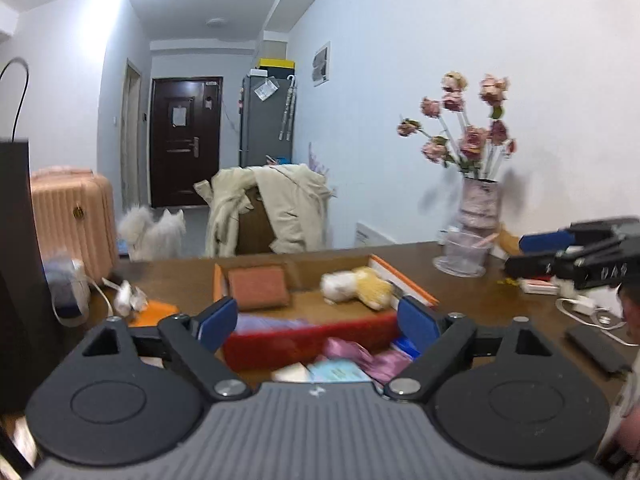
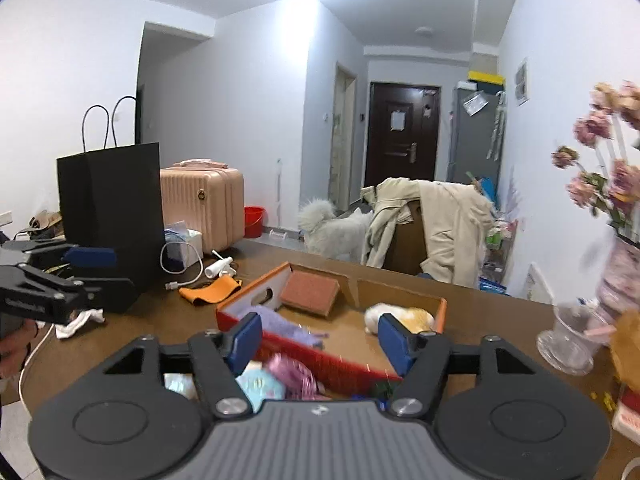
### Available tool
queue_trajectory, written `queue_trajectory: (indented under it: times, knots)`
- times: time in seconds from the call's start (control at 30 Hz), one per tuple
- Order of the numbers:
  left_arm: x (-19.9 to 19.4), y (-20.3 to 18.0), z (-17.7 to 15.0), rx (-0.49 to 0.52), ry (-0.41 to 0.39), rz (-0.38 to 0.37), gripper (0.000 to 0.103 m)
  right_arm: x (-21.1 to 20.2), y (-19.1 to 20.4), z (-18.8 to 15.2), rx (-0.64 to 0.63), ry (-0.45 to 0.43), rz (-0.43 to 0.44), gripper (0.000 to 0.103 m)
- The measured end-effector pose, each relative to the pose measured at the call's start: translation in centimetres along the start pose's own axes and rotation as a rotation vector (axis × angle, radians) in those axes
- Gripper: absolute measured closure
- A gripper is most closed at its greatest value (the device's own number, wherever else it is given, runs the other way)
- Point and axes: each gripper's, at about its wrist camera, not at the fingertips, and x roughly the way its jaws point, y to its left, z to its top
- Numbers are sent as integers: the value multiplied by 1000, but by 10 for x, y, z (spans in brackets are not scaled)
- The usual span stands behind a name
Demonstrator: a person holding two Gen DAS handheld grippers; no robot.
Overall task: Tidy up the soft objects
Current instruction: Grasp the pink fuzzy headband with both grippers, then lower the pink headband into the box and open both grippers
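Note:
An orange-and-red box (image 1: 404, 280) (image 2: 248, 292) lies on the wooden table. It holds a rust-brown sponge block (image 1: 258, 286) (image 2: 310, 292), a white-and-yellow plush toy (image 1: 356, 286) (image 2: 400, 318) and a lilac cloth (image 1: 272, 324) (image 2: 280, 324). A shiny pink fabric (image 1: 360, 356) (image 2: 292, 376) and a pale blue packet (image 1: 340, 372) (image 2: 260, 384) lie in front of the box. My left gripper (image 1: 318, 322) (image 2: 116, 272) stands open and empty before the box. My right gripper (image 2: 320, 340) (image 1: 528, 254) is open and empty too.
A vase of pink flowers (image 1: 478, 200) and a glass cup (image 1: 464, 254) (image 2: 568, 340) stand at the table's right. At its left are a black paper bag (image 2: 112, 208), cables, an orange cloth (image 2: 212, 290) and a white rag (image 2: 78, 322). Beyond: a coat-draped chair (image 2: 432, 224), a white dog (image 2: 336, 228), a pink suitcase (image 2: 200, 204).

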Motion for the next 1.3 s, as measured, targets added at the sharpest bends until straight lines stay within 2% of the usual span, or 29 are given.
queue_trajectory:
  times: [0.1, 0.2, 0.27, 0.33, 0.4, 0.47, 0.57, 0.7, 0.77, 0.9, 1.0, 1.07, 1.13, 1.2, 1.27, 1.3]
  knots:
    - [-16, -18, -35, -59, 31, -36, 12, -20, 6, -47, 47, -10, -51, 34]
    - [-15, -26, -66, -132, 110, -85, 12, -31, 12, -89, 77, -14, -155, 34]
    - [-6, -34, -78, -114, 165, -105, 13, -28, 8, -106, 143, 11, -144, 34]
    - [5, -36, -82, -109, 180, -110, 16, -15, 3, -120, 187, 59, -106, 36]
    - [20, -40, -84, -138, 186, -150, 21, -6, -1, -130, 231, 92, -123, 37]
    - [41, -49, -86, -156, 203, -206, 37, -1, -6, -139, 286, 102, -116, 41]
    - [78, -65, -92, -162, 256, -254, 49, 6, -13, -151, 356, 105, -96, 47]
    - [120, -76, -102, -199, 351, -268, 53, 19, -26, -165, 458, 120, -73, 58]
    - [133, -78, -105, -212, 387, -293, 63, 27, -35, -170, 506, 132, -45, 61]
    - [147, -78, -109, -246, 423, -325, 74, 43, -52, -181, 598, 149, 1, 61]
    - [153, -77, -108, -275, 437, -337, 82, 48, -62, -182, 620, 163, 46, 67]
    - [151, -78, -99, -289, 425, -365, 85, 48, -66, -170, 606, 163, 66, 76]
    - [147, -81, -78, -284, 356, -394, 86, 46, -73, -148, 576, 120, 95, 77]
    - [148, -79, -54, -271, 276, -392, 86, 51, -80, -121, 538, 74, 119, 77]
    - [159, -69, -27, -268, 200, -360, 86, 69, -94, -90, 509, 33, 143, 77]
    - [169, -64, -17, -268, 188, -333, 86, 81, -100, -76, 500, 22, 150, 77]
